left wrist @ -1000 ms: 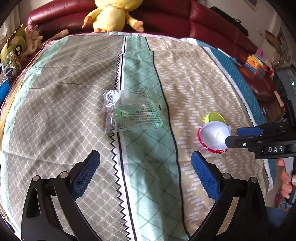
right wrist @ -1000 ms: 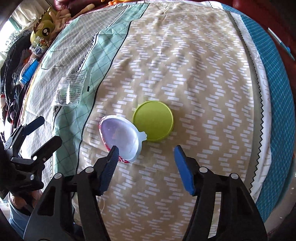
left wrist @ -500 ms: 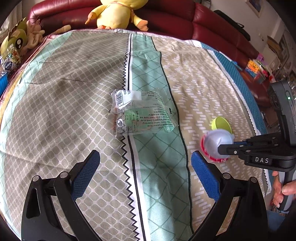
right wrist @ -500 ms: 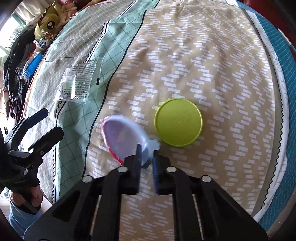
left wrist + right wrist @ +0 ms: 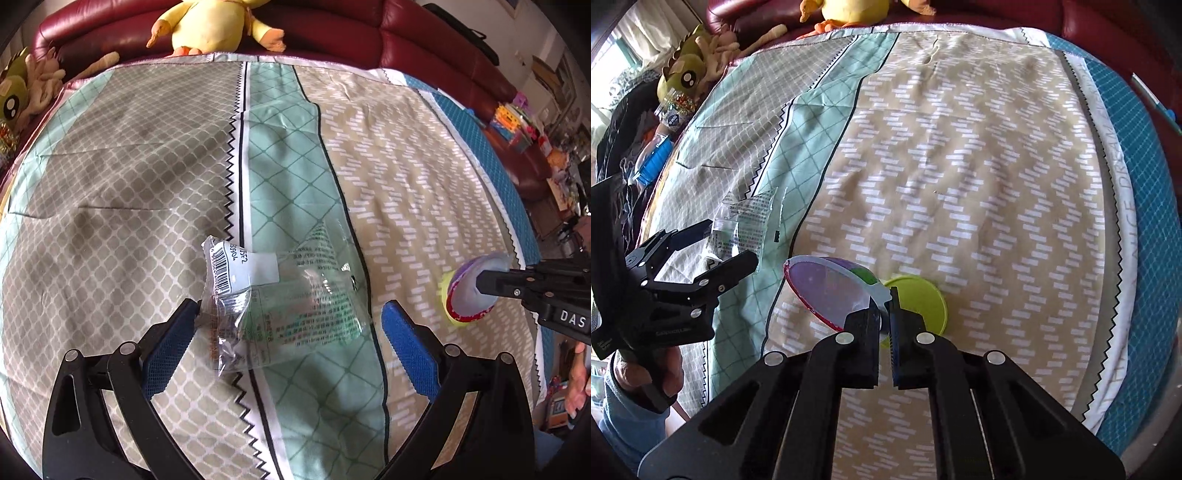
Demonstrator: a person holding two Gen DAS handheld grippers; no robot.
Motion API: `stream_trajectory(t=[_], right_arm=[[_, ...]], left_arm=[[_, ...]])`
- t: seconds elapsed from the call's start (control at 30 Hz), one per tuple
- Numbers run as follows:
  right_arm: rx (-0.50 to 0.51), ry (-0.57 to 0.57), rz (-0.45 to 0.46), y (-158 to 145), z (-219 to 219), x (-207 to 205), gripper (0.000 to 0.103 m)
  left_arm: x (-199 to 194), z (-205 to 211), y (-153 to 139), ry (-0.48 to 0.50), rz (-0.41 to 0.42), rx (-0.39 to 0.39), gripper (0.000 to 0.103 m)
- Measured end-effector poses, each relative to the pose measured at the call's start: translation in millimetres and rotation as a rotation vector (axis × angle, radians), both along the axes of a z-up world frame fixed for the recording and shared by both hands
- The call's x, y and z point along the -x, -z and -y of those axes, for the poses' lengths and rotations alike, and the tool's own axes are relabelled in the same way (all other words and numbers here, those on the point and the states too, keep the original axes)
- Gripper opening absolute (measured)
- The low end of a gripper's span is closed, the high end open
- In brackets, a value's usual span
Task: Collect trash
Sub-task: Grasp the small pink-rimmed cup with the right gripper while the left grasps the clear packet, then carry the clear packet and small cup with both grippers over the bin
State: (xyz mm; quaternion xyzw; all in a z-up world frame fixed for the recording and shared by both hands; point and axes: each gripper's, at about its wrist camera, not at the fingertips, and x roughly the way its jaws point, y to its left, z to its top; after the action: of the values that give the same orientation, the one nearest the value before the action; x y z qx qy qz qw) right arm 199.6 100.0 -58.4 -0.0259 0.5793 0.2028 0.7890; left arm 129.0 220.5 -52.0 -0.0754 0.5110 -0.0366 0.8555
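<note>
**Clear plastic between wide jaws, foil lid pinched**

Clear plastic wrapper [image 5: 284, 299], crumpled, lies on the patterned bedsheet [image 5: 406, 177] between the spread jaws of the left gripper [image 5: 288, 350]; its barcode sticker shows handwriting, partly "5F2". Its edge sits at the left pad, well short of the right pad. The right gripper [image 5: 885, 325], marked "DAS" in the left view, is clamped on the tab of a red-rimmed foil lid [image 5: 827, 291], tilted up just ahead of its jaws. A lime-green plastic lid [image 5: 919, 302] lies flat beneath them. The sheet's border reads "NICE DREAM".
</note>
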Motion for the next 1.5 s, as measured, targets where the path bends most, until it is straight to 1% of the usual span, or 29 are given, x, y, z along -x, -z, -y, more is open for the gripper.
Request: stream_trajectory(t=[0.13,0.2,0.23,0.27,0.3,0.37,0.43,0.47,0.57,0.67,0.77,0.9,1.03,1.2,1.4,1.5], right_arm=[[-0.005,0.010,-0.006,3,11,-2,0.004],[-0.004,0.014,-0.003,4,18,-3,0.004],[-0.007,0.017,-0.003,4,19,-4,0.004],[-0.010,0.021,-0.003,5,19,-5,0.004],[-0.014,0.024,-0.004,5,20,-5,0.004],[-0.022,0.030,-0.005,4,24,-6,0.004],[-0.030,0.037,-0.004,3,29,-5,0.004],[-0.034,0.041,-0.003,3,32,-5,0.004],[-0.048,0.055,0.006,-2,43,-2,0.004],[-0.067,0.074,0.021,-10,57,3,0.004],[-0.085,0.104,0.036,-17,78,8,0.004],[-0.105,0.163,0.055,-24,117,17,0.005],[-0.115,0.241,0.078,-29,162,28,0.005],[-0.131,0.369,0.114,-34,228,47,0.005],[-0.121,0.501,0.164,-33,299,73,0.005],[-0.110,0.561,0.188,-31,333,87,0.005]], left_arm=[[-12,9,11,-0.014,-0.028,-0.019,0.099],[-12,15,14,-0.016,-0.021,-0.043,0.099],[-11,17,15,-0.016,-0.008,-0.060,0.089],[-10,20,14,-0.019,-0.002,-0.087,0.082],[-8,20,13,-0.023,0.004,-0.093,0.079],[-6,18,7,-0.044,0.014,-0.096,0.063],[-4,14,2,-0.056,0.021,-0.071,0.055],[-3,14,-1,-0.055,0.022,-0.059,0.054],[2,21,-7,-0.056,0.035,-0.061,0.053],[9,36,-19,-0.038,0.061,-0.046,0.052],[14,59,-34,0.001,0.098,-0.052,0.053],[15,95,-45,0.063,0.112,-0.039,0.053],[14,138,-50,0.126,0.117,-0.021,0.053],[12,198,-52,0.216,0.122,0.001,0.054],[9,274,-50,0.340,0.118,0.025,0.054],[7,311,-49,0.399,0.114,0.021,0.054]])
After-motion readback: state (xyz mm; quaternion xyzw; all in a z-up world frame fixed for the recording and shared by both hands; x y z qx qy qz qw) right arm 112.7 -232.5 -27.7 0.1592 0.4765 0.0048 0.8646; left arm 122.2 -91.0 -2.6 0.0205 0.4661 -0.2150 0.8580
